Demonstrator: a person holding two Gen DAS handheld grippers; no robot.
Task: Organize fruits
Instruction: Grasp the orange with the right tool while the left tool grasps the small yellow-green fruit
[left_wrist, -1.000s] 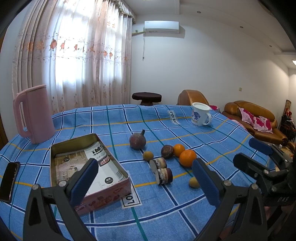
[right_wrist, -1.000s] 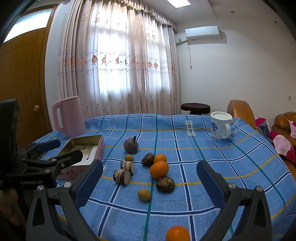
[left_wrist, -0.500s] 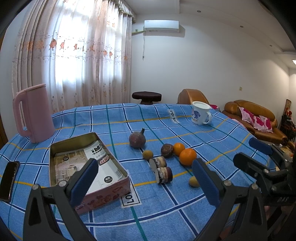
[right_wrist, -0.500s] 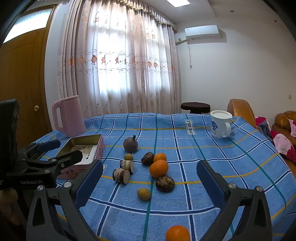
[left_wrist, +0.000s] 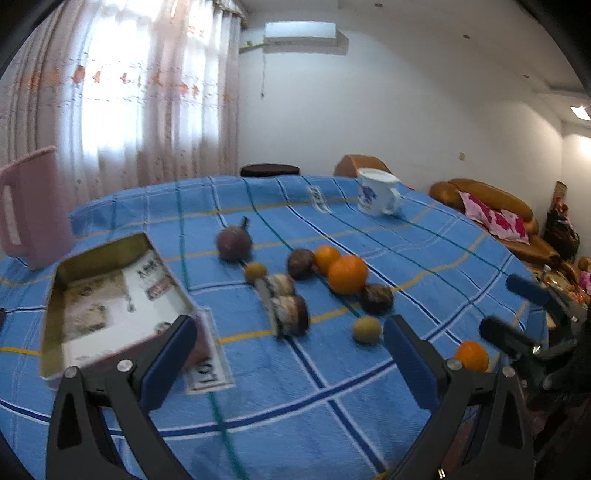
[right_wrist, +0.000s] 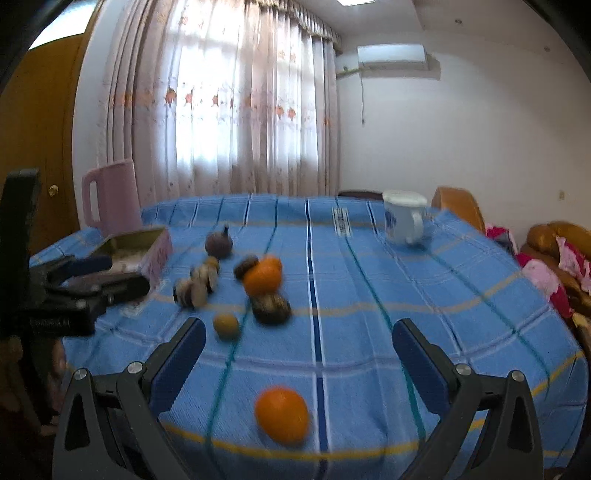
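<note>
While the left tongs (left_wrist: 284, 354) hang spread and empty, fruit clusters mid-counter beside the tin box (left_wrist: 110, 299). From the right, the empty, spread right tongs (right_wrist: 295, 354) near a lone orange (right_wrist: 281, 414) at the counter's front edge; a clumsy nudge could roll it off.

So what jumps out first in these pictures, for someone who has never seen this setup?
Probably the fruit scattered mid-table on a blue checked cloth, oranges brightest, with one lone orange lying near the front edge between the right claw's open fingers. Next, the open tin at the left with a pink jug behind it, and a white mug at the far side. Both black claws, left claw and right claw, are empty.
</note>
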